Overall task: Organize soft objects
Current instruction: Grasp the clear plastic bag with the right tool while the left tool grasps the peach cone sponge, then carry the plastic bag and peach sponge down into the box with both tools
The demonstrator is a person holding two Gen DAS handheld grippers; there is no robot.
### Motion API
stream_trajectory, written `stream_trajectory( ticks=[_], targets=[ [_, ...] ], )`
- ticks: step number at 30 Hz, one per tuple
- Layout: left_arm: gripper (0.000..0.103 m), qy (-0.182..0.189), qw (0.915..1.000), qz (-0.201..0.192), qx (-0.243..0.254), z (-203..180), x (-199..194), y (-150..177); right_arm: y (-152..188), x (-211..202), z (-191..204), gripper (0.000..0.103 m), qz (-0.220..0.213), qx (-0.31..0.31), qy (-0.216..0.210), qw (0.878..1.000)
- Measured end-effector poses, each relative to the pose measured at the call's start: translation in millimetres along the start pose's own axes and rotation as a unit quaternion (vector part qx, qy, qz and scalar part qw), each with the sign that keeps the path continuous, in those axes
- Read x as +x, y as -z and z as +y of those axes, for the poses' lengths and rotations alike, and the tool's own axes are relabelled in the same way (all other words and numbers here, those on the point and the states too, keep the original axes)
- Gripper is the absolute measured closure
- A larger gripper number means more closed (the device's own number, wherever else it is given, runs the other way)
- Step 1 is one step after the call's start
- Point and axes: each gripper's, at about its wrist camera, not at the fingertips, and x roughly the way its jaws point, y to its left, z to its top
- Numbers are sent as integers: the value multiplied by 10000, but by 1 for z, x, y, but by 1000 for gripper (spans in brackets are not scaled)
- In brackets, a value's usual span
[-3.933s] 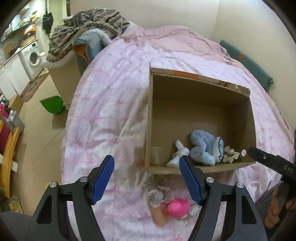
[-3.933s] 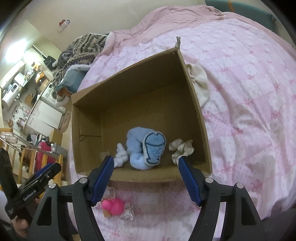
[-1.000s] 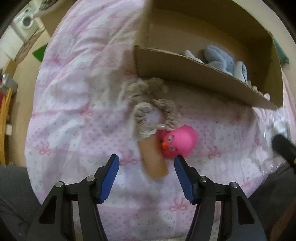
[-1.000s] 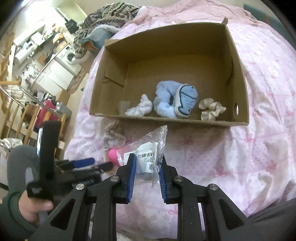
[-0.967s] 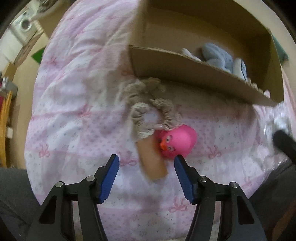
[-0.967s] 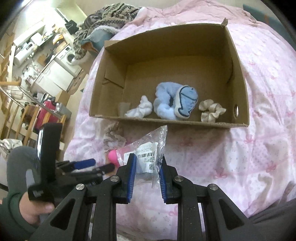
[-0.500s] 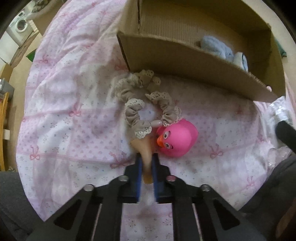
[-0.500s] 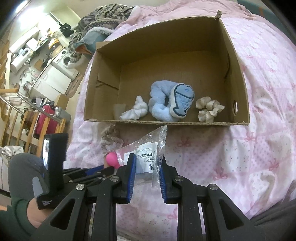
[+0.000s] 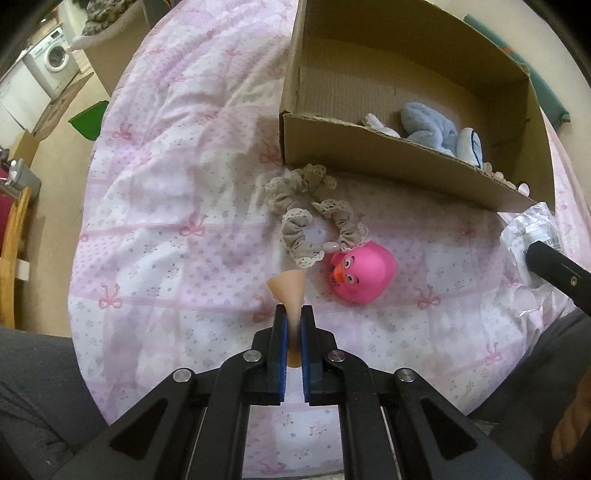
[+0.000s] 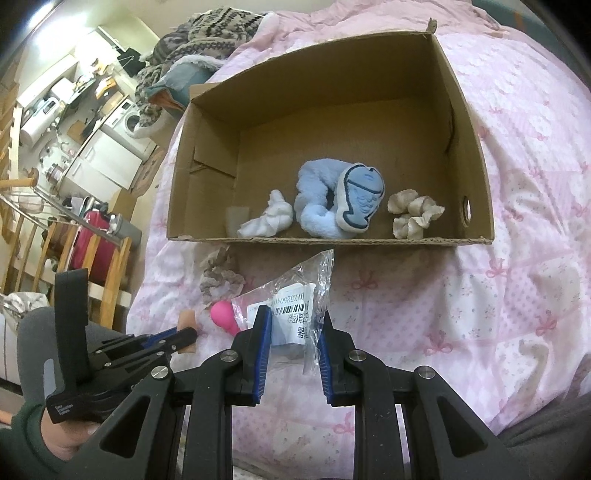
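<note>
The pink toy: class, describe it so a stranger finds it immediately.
Start at the cardboard box on the pink bedspread. On the quilt before its near wall lies a beige lace-edged scrunchie. The pink toy touches it: round, glossy, with an orange beak and drawn eyes.

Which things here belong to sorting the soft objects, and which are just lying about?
Part of the job:
cardboard box
peach soft piece, pinched in left claw
clear packet, in right claw
pink duck
lace scrunchie

Lying about:
washing machine
patterned blanket
</note>
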Motion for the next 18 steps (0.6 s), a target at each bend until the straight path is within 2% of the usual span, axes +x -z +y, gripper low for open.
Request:
stream_trajectory(
  ticks=[10, 15, 18],
  targets=[
    [97, -323, 9994, -133, -55, -2, -11, 2, 2, -2, 2, 78, -65, -70, 124, 9999],
    [97, -445, 9974, -549, -152, 1, -30, -1, 2, -9, 3, 78, -199, -104, 60, 9997],
    [97, -762, 9935, -837, -131, 1, -41, -5, 3, -9, 4, 78, -214, -128, 66, 9997]
  ],
)
